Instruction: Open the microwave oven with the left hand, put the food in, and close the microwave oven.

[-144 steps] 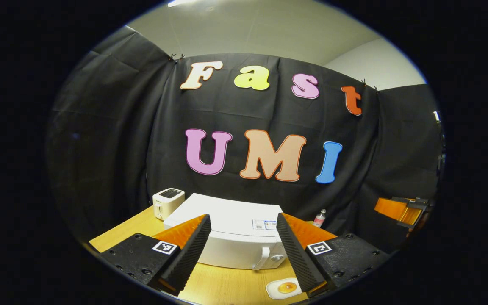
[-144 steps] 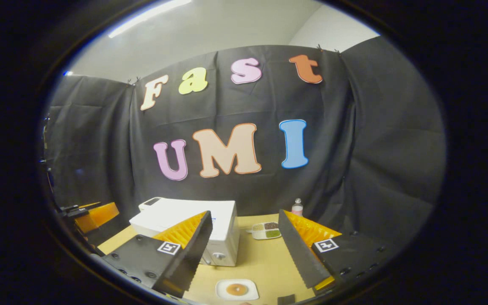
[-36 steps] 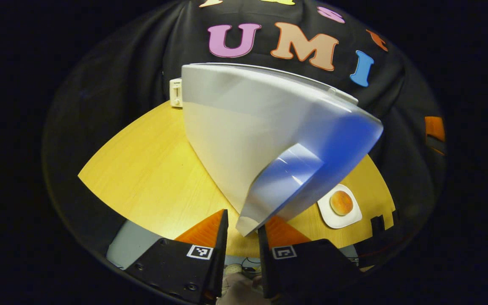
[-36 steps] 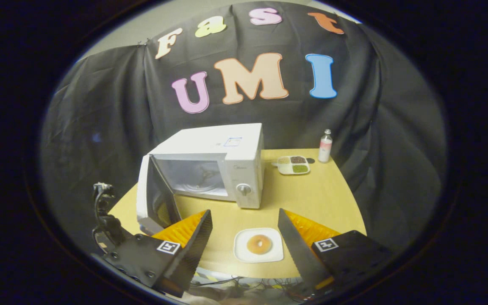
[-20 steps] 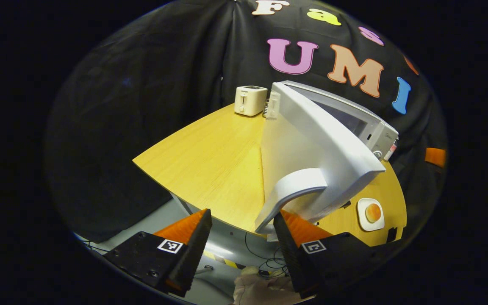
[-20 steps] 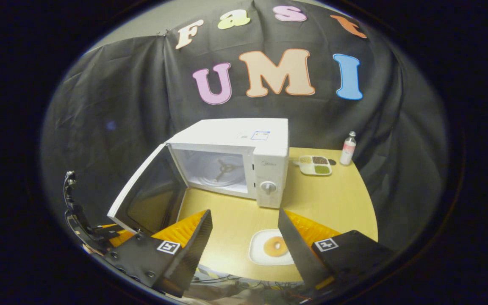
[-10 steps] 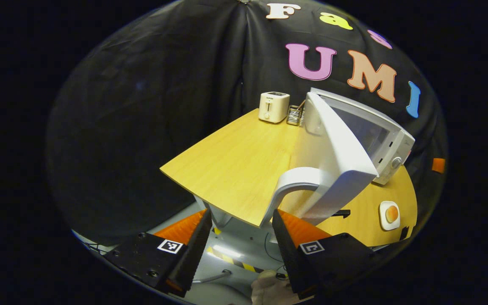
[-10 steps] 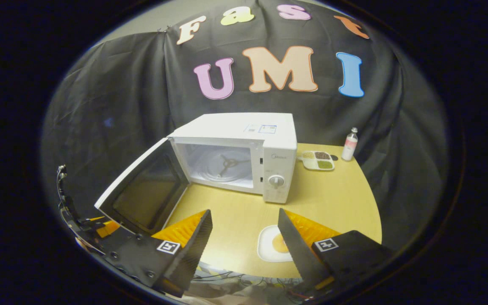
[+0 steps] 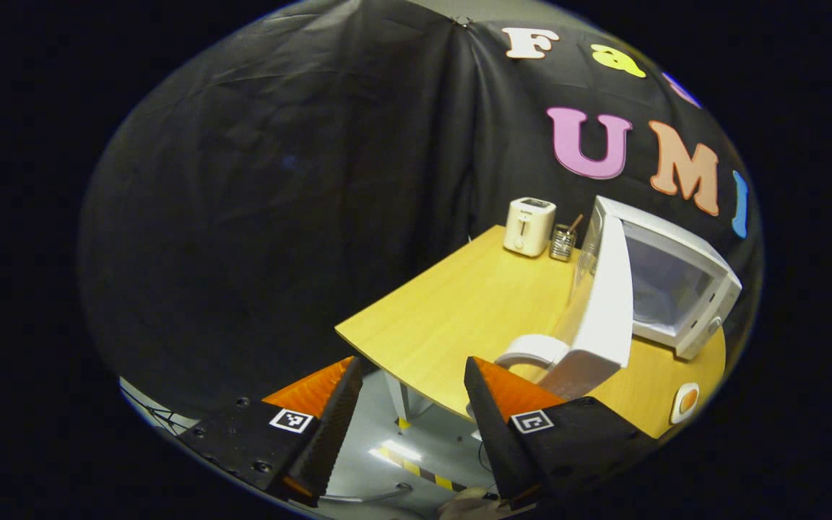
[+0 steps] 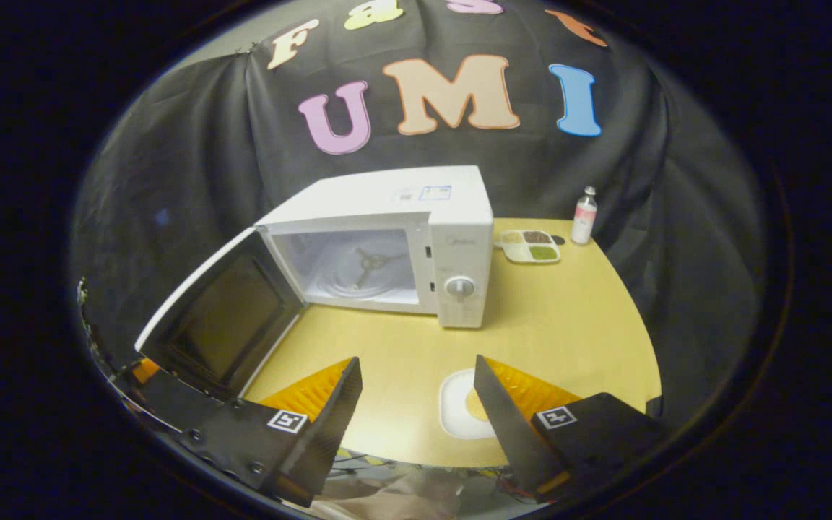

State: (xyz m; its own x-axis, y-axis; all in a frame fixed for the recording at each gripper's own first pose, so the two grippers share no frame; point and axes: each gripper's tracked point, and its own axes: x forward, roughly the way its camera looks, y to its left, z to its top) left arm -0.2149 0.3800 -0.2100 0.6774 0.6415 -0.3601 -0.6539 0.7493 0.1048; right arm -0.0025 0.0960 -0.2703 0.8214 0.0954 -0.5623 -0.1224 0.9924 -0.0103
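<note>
White boxy microwave oven (image 10: 416,238) stood door-open; both the left gripper (image 9: 410,426) and right gripper (image 10: 416,426) were spread, empty; next: grasp white square plate with round bun (image 10: 459,413) in front of it.

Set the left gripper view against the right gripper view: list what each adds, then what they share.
Left gripper view: toaster, utensil holder, the outer handle. Right gripper view: turntable, sectioned dish, bottle. Shared: microwave with its door open, plate of food, table.
</note>
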